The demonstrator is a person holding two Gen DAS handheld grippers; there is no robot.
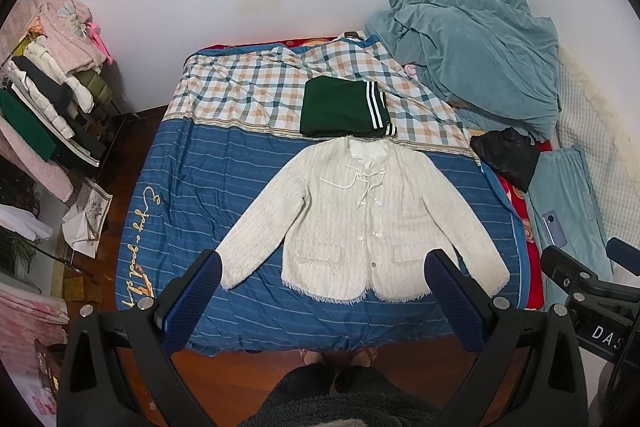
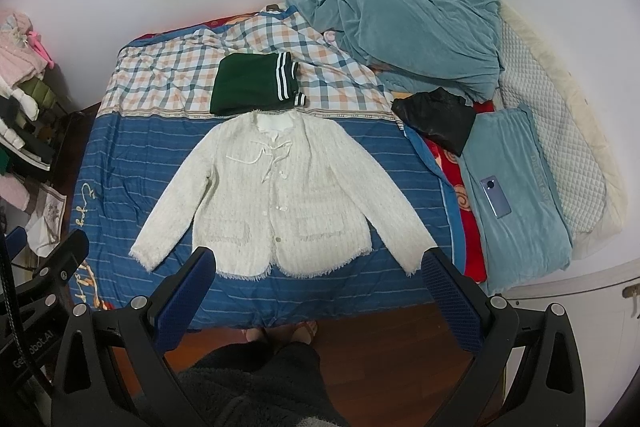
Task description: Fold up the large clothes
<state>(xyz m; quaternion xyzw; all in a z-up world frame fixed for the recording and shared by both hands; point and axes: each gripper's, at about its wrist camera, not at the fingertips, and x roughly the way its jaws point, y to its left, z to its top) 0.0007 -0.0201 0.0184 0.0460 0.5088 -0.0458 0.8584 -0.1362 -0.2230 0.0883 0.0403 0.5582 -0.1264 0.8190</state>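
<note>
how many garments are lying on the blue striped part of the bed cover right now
1: the white jacket lies spread flat, front up, sleeves out. The folded green garment sits past its collar on the checked part. Both grippers hang open above the near edge.

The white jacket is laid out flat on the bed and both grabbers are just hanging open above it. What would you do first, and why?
Probably lower the left gripper onto the sleeve cuff nearest it. The white jacket lies spread flat, sleeves out, unfolded; both grippers, the right gripper too, are open and empty above the near edge.
</note>
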